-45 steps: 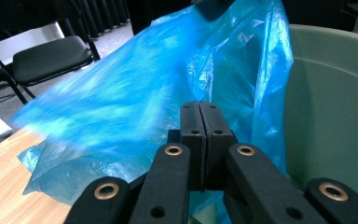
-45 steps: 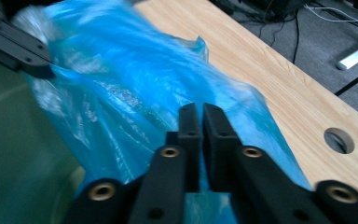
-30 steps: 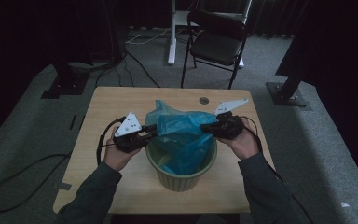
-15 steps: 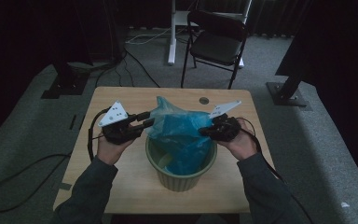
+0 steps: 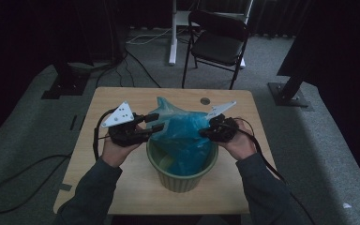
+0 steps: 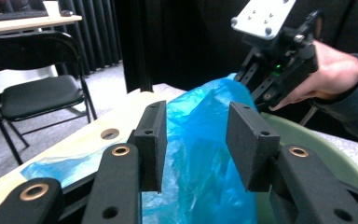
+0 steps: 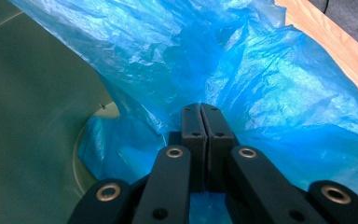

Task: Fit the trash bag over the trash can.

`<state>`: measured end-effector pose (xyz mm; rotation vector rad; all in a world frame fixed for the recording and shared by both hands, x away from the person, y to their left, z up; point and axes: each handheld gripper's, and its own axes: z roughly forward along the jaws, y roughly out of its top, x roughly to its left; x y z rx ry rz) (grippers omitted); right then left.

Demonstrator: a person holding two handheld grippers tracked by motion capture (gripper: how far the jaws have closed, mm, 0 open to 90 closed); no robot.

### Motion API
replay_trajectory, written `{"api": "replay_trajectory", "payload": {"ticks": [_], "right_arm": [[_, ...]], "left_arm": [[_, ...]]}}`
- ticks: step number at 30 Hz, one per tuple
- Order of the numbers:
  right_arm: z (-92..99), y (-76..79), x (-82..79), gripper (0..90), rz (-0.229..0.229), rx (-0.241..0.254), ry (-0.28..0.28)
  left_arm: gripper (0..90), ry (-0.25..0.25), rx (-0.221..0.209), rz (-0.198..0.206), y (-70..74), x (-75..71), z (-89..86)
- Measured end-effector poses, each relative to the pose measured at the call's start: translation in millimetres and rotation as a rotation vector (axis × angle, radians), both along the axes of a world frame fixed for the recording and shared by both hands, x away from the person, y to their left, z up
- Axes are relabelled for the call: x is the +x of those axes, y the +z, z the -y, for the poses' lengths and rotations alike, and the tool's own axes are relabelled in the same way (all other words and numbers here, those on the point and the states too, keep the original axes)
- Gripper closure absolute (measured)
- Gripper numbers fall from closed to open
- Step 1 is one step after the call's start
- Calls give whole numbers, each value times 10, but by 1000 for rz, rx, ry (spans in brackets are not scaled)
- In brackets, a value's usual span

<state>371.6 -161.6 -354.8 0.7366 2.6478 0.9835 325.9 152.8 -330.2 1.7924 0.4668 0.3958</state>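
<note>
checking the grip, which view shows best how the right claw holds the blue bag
The right gripper view: the right claw sits shut on a fold of the blue bag, seen close. The high view shows it small at the bag's edge; the left gripper view shows it from farther off.

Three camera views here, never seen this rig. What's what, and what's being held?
No robot arm: a person holds a two-jaw tool in each hand. The high view looks down on a wooden table from above the person. The other two pictures come from cameras riding on each tool, looking along its black jaws.

On the table stands a green bucket with a blue plastic bag half in it.

The right gripper has its jaws shut on the bag's film, seen close in the right gripper view. The left gripper has just been opening; its jaws stand apart with the bag between them, not pinched.
</note>
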Motion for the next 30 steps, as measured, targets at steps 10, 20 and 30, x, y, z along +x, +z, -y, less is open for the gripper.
{"api": "replay_trajectory", "payload": {"ticks": [10, 20, 30], "right_arm": [[-9, -9, 4, 877, 1, -4, -8], [-12, -18, 4, 869, 3, -4, -8], [23, 10, -29, 842, -3, 21, 19]], "left_arm": [[512, -43, -12, 24, 38, -99, 24], [445, -70, 18, 7, -3, -107, 155], [801, -14, 158, -44, -168, -18, 258]]}}
